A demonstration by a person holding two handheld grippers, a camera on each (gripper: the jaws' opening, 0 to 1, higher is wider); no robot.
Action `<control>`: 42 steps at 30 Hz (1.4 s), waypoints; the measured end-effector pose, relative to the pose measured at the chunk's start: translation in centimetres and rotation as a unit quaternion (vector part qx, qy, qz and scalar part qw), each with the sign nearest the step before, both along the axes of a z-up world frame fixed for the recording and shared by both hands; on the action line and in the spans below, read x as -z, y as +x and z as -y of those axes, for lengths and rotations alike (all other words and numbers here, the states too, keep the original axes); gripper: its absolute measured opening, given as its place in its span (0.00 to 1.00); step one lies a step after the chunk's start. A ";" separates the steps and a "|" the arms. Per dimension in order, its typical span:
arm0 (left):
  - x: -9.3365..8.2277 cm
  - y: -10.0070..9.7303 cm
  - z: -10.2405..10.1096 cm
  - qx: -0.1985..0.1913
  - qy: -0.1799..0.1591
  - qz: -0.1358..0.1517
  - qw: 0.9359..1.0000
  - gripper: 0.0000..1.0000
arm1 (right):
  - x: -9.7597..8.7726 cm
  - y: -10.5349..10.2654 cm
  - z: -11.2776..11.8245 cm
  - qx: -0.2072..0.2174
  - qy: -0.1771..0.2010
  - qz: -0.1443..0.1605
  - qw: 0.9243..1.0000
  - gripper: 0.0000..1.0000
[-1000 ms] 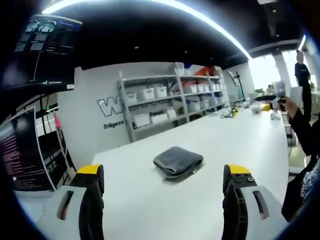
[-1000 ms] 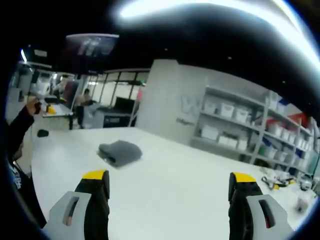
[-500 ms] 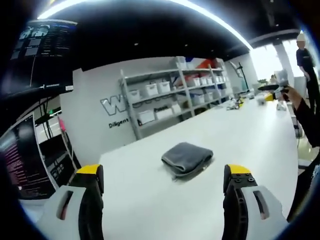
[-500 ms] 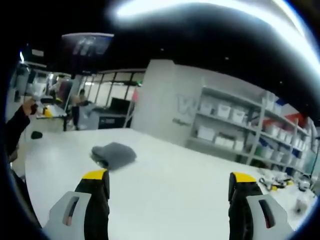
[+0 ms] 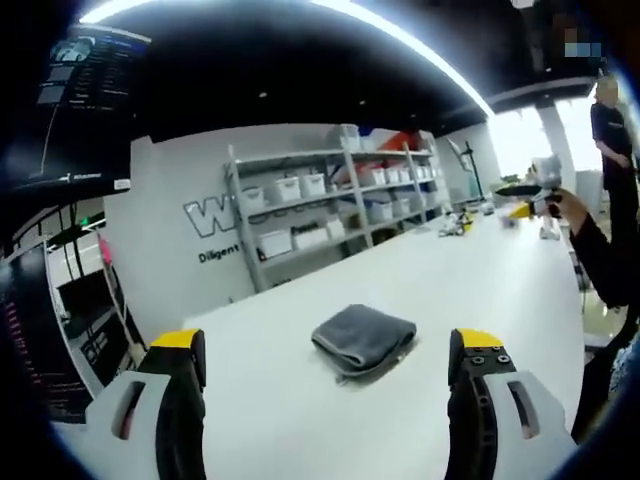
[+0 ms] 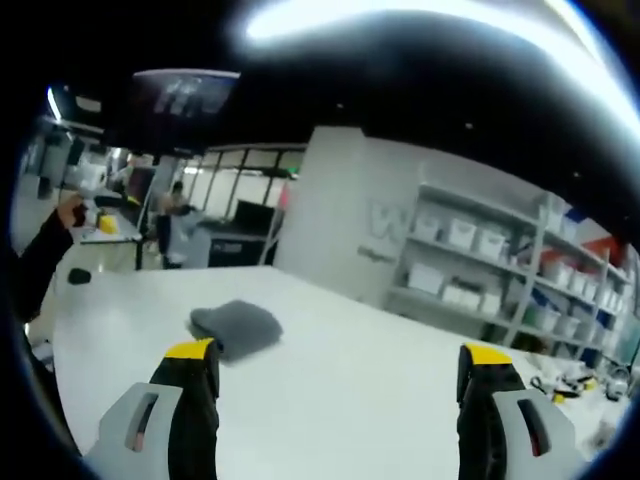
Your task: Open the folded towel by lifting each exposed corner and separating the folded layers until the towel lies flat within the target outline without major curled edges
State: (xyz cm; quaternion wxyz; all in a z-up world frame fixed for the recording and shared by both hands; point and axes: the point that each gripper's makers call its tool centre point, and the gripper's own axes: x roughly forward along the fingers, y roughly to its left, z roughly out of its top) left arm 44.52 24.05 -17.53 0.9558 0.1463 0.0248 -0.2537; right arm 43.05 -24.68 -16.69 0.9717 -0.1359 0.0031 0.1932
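**Folded towel untouched, both grippers held wide above the surface**

The grey towel (image 5: 363, 337) lay folded in a compact bundle on the white surface (image 5: 480, 280), well apart from either gripper. In the left gripper view it sat ahead of and between the two fingers, slightly right of centre; in the right gripper view the same towel (image 6: 236, 326) lay to the left, just beyond the yellow tip of the left-hand finger.

The left gripper (image 5: 330, 355) had its fingers spread wide with nothing between them. The right gripper (image 6: 336, 362) was likewise spread apart and held nothing.

Beyond the far edge of the surface stood metal shelving (image 5: 330, 205) loaded with white bins, against a pale wall with dark lettering. At the right of the left gripper view a dark sleeve (image 5: 600, 260) reached in, its hand holding a yellow-tipped tool, and a person (image 5: 610, 125) stood farther off.
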 end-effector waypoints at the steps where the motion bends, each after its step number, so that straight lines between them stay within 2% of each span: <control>1: -0.1 0.3 0.1 0.000 0.006 0.000 1.000 1.00 | -0.1 0.2 0.0 -0.002 0.000 0.001 1.000 1.00; 4: -0.4 1.0 0.3 0.005 0.007 0.000 1.000 1.00 | -0.1 0.7 0.0 -0.003 0.005 -0.001 1.000 1.00; 6: -0.9 1.4 0.7 0.012 -0.006 0.004 1.000 1.00 | 0.3 1.0 -0.3 -0.011 0.006 -0.007 1.000 1.00; 11: -1.0 2.6 0.1 0.005 -0.018 0.000 1.000 0.98 | 2.2 3.2 0.6 -0.016 -0.005 -0.046 0.999 1.00; 13: -1.0 3.0 -0.1 0.004 -0.024 -0.003 1.000 0.98 | 2.3 4.0 1.1 -0.009 0.003 -0.056 0.998 1.00; 16: -1.3 3.1 -0.1 0.004 -0.027 -0.001 1.000 0.98 | 1.9 4.5 0.3 -0.015 0.009 -0.055 0.998 1.00; 17: -1.4 3.4 -0.3 -0.004 -0.017 0.001 1.000 0.98 | 1.9 4.6 0.0 -0.019 0.010 -0.055 0.998 1.00; 18: -1.5 3.7 -0.7 -0.018 0.016 0.009 1.000 0.98 | 1.7 4.9 -0.7 -0.025 0.010 -0.054 0.998 1.00; 19: -1.9 3.9 -0.7 -0.022 0.027 0.014 0.999 0.98 | 1.7 5.0 -1.0 -0.027 0.009 -0.055 0.998 1.00; 20: -2.2 4.0 -0.4 -0.019 0.023 0.015 0.999 0.98 | 2.0 5.3 -1.4 -0.028 0.002 -0.061 0.998 1.00; 23: -3.2 4.4 -0.2 -0.012 0.018 0.023 0.999 0.97 | 1.8 5.7 -1.7 -0.021 -0.012 -0.056 0.998 1.00; 26: -3.1 5.2 -0.2 -0.003 0.017 0.015 1.000 0.92 | 1.0 5.8 -1.9 -0.022 -0.012 -0.048 0.999 1.00; 28: -3.4 5.9 -0.3 -0.009 0.005 0.017 1.000 0.95 | 0.2 5.9 -2.1 -0.025 -0.006 -0.038 0.999 1.00; 31: -3.3 6.7 -0.2 -0.014 0.009 0.023 1.000 0.99 | -0.5 6.3 -2.4 -0.031 0.002 -0.033 0.999 1.00; 34: -3.2 7.3 1.0 0.014 -0.005 0.018 1.000 0.99 | -0.9 7.5 -3.4 -0.037 0.005 -0.032 0.999 1.00; 39: -2.8 9.4 1.4 0.012 -0.006 0.016 1.000 0.99 | -1.1 9.7 -4.8 -0.047 -0.005 -0.039 0.998 1.00; 40: -2.6 9.7 1.4 0.012 -0.004 0.015 1.000 1.00 | -1.1 10.0 -4.8 -0.047 -0.021 -0.037 0.998 1.00; 42: -2.7 10.7 0.7 -0.001 -0.009 0.015 1.000 1.00 | -1.6 10.6 -5.0 -0.044 -0.019 -0.030 0.998 1.00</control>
